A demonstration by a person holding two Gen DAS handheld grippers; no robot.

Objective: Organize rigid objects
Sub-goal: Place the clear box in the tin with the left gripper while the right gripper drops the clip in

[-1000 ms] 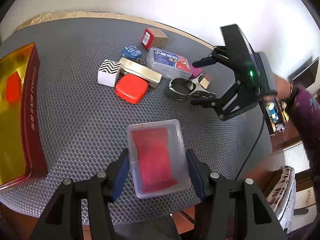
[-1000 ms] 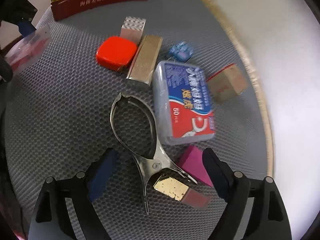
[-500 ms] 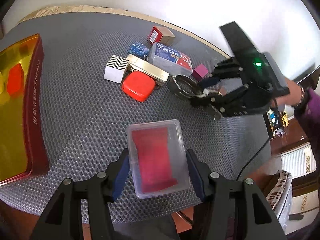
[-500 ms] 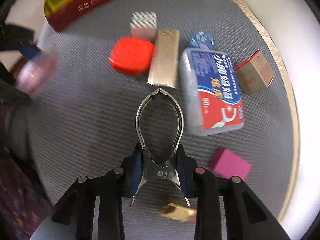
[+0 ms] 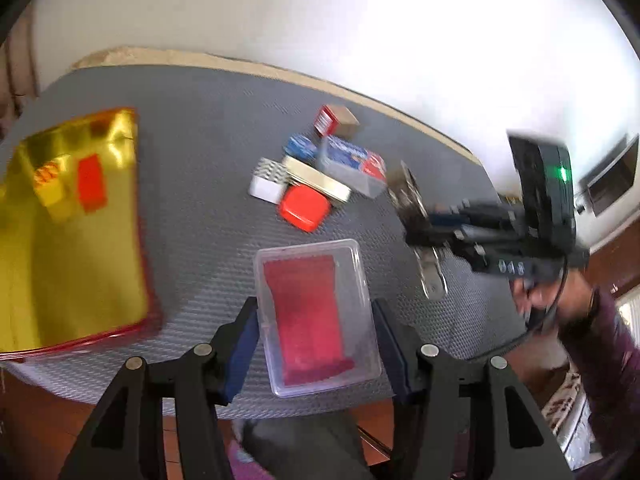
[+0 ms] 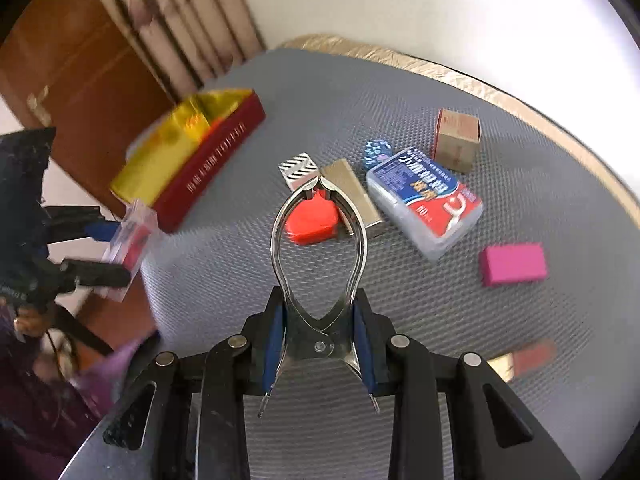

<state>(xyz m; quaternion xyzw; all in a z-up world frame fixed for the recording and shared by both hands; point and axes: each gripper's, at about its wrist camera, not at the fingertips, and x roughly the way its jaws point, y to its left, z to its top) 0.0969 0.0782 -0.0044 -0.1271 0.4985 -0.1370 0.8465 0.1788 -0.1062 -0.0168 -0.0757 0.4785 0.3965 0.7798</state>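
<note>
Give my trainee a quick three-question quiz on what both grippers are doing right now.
1. True or false: the right gripper is clamped on the metal clip.
2. What does the left gripper hold? A) clear plastic case B) pink block C) floss box
3. Fill in: the gold-lined tray has a ____ outer wall.

Key:
1. True.
2. A, the clear plastic case with red contents; the pink block and floss box lie on the mat.
3. Red.
</note>
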